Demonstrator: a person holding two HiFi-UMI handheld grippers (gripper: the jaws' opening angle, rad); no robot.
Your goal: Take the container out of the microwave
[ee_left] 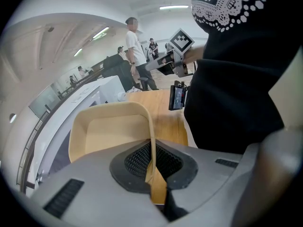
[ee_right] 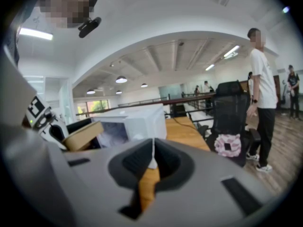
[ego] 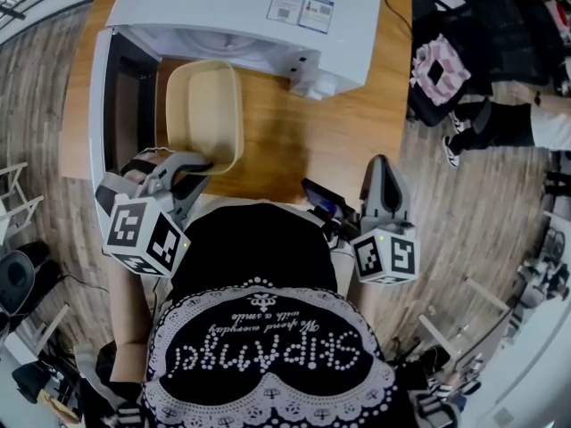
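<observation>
Clamping the thin rim of the beige container (ego: 205, 105) at centre-left, your left gripper (ego: 193, 168) holds something light, stiff, probably slick — right gripper (ego: 384, 171) pressed together, empty.

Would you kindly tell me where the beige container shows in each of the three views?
Head view: the container upper left of centre, at the microwave's open front.
Left gripper view: container centre-left, its rim clamped in the jaws.
Right gripper view: container far left, seen edge-on.
Shared landmark: the white microwave.
</observation>
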